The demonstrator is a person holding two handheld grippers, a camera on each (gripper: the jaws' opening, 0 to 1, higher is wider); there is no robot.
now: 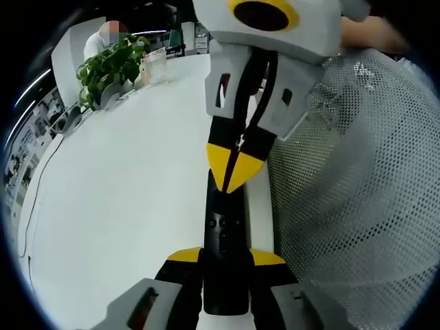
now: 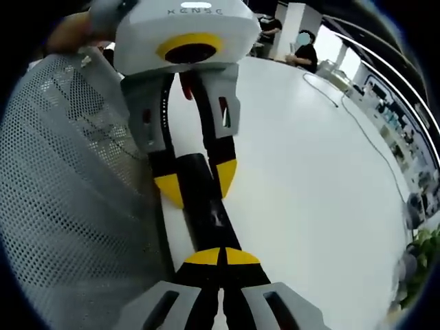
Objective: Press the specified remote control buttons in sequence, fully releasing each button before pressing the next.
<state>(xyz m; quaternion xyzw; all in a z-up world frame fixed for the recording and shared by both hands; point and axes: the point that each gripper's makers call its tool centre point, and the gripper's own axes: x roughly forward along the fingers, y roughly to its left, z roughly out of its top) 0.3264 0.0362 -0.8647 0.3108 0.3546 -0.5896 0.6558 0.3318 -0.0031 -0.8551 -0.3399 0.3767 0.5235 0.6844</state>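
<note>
A slim black remote lies lengthwise over the white table, close to its edge. My left gripper is shut on the remote's near end, one yellow tip on each long side. My right gripper comes down from the top of the left gripper view, its yellow tips shut together and touching the remote's upper face. In the right gripper view my right gripper is shut with its tips on the remote. Beyond it, my left gripper clamps the remote's far end.
Grey mesh fabric runs beside the table edge, also grey mesh. At the far end stand a leafy plant and a clear container. A thin cable runs across the table. People sit in the background.
</note>
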